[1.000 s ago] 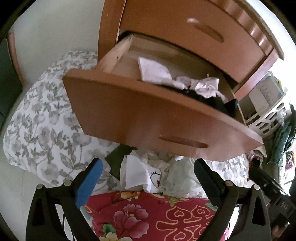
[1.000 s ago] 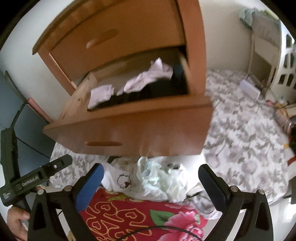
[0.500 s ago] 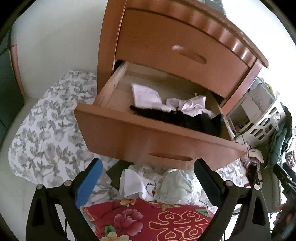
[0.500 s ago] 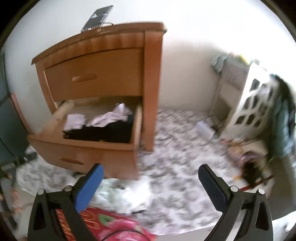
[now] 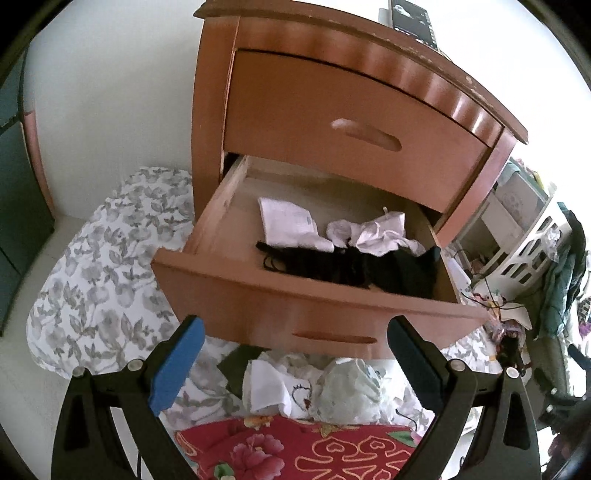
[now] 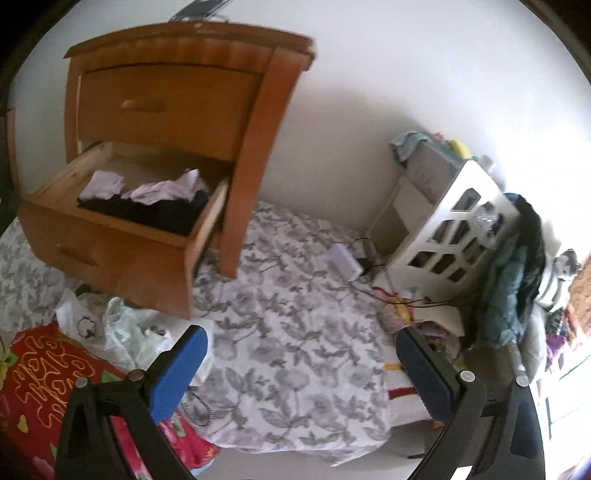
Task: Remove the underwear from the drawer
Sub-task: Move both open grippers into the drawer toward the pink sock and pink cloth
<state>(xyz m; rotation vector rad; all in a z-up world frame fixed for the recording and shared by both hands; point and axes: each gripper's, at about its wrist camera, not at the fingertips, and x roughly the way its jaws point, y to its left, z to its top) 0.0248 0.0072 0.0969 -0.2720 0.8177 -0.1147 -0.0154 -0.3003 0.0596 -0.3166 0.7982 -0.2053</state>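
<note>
Underwear (image 5: pixel 347 262), black and white pieces, lies in the open lower drawer (image 5: pixel 314 310) of the wooden nightstand (image 5: pixel 354 122), centre of the left wrist frame; none is outside the drawer in a grip. The upper drawer (image 5: pixel 365 136) is shut. A phone (image 5: pixel 413 18) lies on the nightstand top, upper right of that frame.

Surface: grey-flowered white quilt (image 6: pixel 295 343) spread on the floor against a white wall (image 6: pixel 388 74). A red flowered blanket (image 5: pixel 295 450) sits at the lower edge, with crumpled white plastic bags (image 5: pixel 314 387) between it and the drawer front. In the right wrist frame, a white lattice shelf (image 6: pixel 450 236) stands at right, draped with dark and blue clothes (image 6: pixel 517 266); cables and a white box (image 6: pixel 345 264) lie beside it.

Left gripper (image 5: pixel 295 354): released, jaws wide, held low before the drawer front, empty. Right gripper (image 6: pixel 301 365): released, empty, over the quilt, drawer at upper left.
</note>
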